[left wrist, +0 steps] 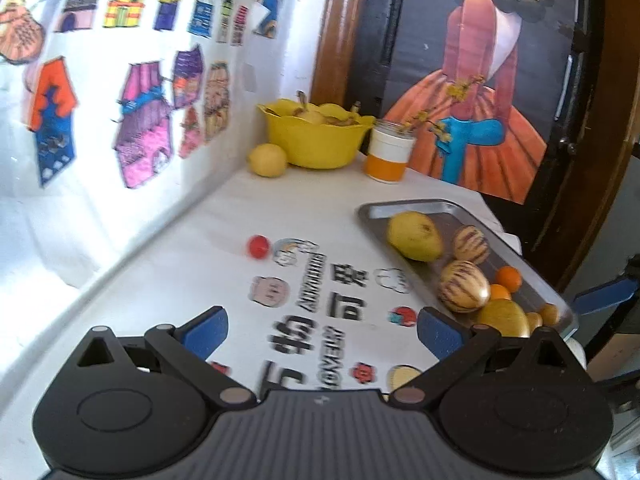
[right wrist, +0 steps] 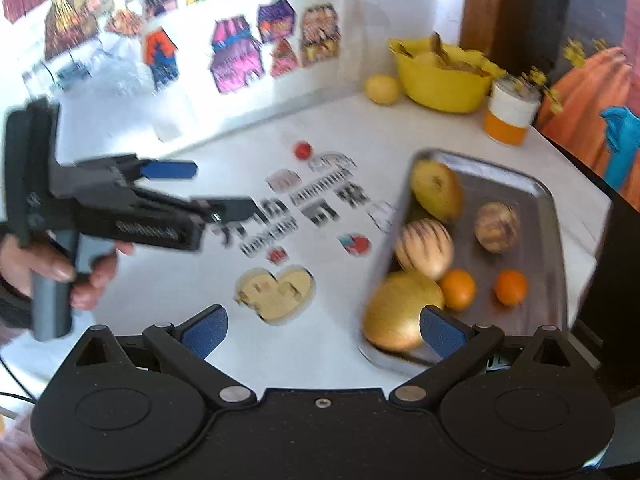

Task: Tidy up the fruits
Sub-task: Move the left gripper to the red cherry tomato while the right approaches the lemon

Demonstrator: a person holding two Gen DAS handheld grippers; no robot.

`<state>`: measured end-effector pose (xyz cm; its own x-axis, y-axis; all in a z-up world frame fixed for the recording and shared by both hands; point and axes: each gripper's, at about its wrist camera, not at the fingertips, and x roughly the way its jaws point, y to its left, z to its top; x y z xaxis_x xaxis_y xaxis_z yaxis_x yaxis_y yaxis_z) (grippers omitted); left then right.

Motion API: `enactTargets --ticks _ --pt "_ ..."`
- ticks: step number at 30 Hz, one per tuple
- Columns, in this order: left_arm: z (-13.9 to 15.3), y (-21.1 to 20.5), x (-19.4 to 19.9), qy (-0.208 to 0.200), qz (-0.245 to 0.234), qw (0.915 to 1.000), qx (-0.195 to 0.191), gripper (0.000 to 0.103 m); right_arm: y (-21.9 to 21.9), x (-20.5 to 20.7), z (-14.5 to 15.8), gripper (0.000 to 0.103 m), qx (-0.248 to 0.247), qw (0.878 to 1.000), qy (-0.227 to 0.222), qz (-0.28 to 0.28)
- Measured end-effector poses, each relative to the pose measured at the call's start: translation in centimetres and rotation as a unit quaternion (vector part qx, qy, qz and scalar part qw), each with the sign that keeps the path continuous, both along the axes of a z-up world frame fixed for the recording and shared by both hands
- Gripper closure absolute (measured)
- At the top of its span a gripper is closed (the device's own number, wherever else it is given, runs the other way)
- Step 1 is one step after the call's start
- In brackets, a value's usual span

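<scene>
Most of the fruit already lies on the metal tray point(right wrist: 550, 216) at the right of the right wrist view: a yellow pear point(right wrist: 437, 190) at its far end, two striped pepino melons point(right wrist: 425, 249) in the middle, two small oranges point(right wrist: 510, 287) towards the near side, and a big golden-yellow fruit point(right wrist: 400, 312), too blurred to name, at the near left corner. By the look of it the sorting is well along but not finished: a small red fruit, perhaps a cherry tomato point(right wrist: 303, 149), sits alone on the white surface point(right wrist: 192, 280) above the middle of the frame, well apart from the tray, and a lemon point(right wrist: 382, 89) lies just beside the yellow bowl point(right wrist: 444, 88) at the upper right. Whether the bowl's own pale, partly hidden contents count as sorted cannot be told. Both tongs are empty. The right tongs point(right wrist: 322, 330), at the bottom of that view, stand wide open with nothing between the blue pads, the right pad overlapping the tray's near edge. The left tongs point(left wrist: 322, 328) are likewise spread wide and hold nothing; from the right they show at the left of the frame, carried by the person's hand point(right wrist: 60, 264). Around them, an orange-and-white jar point(right wrist: 510, 114) holding yellow sprigs stands just beside the bowl, near the tray's far end. Printed cartoons and lettering cover the surface, and the red ones could be mistaken for fruit. Nothing blocks the way to the tomato.
</scene>
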<state>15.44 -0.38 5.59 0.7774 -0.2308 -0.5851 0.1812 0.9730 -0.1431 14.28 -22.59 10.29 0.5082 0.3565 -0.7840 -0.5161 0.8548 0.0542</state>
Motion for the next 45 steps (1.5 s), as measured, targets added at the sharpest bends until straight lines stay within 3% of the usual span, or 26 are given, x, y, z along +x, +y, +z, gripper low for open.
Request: enactTargets --ticks 5,12,19,26,32,37,40,45 --pt "0.4 1.7 1.5 -0.006 0.007 0.9998 0.015 0.001 2.8 3.1 3.8 0.001 0.015 1.0 0.004 0.009" --pt "-0.6 2.7 5.1 -0.003 0.024 0.9997 -0.01 0.001 6.3 12.0 6.3 0.001 0.042 0.998 0.034 -0.018" --pt "-2.2 3.3 8.7 0.012 0.046 0.9979 -0.044 0.002 8.5 22.1 4.3 0.001 0.069 0.996 0.045 -0.039" --pt "-3.0 2.4 11.5 0.008 0.032 0.9994 -0.006 0.012 9.7 29.5 -0.6 0.004 0.113 0.992 0.049 -0.031" --pt "-4.3 1.5 13.5 0.023 0.017 0.9989 0.038 0.03 9.5 33.5 -4.6 0.006 0.145 0.986 0.057 -0.053" --pt "-5.3 1.0 14.9 0.042 0.011 0.9981 0.044 0.055 9.5 36.1 -6.8 0.009 0.152 0.985 0.061 -0.06" --pt "-5.5 0.2 15.6 0.037 0.003 0.9967 0.072 0.069 9.8 37.3 -7.8 0.011 0.145 0.986 0.051 -0.068" --pt "-5.5 0.1 17.0 0.038 0.002 0.9972 0.064 0.078 10.3 39.5 -8.8 0.014 0.153 0.983 0.041 -0.098"
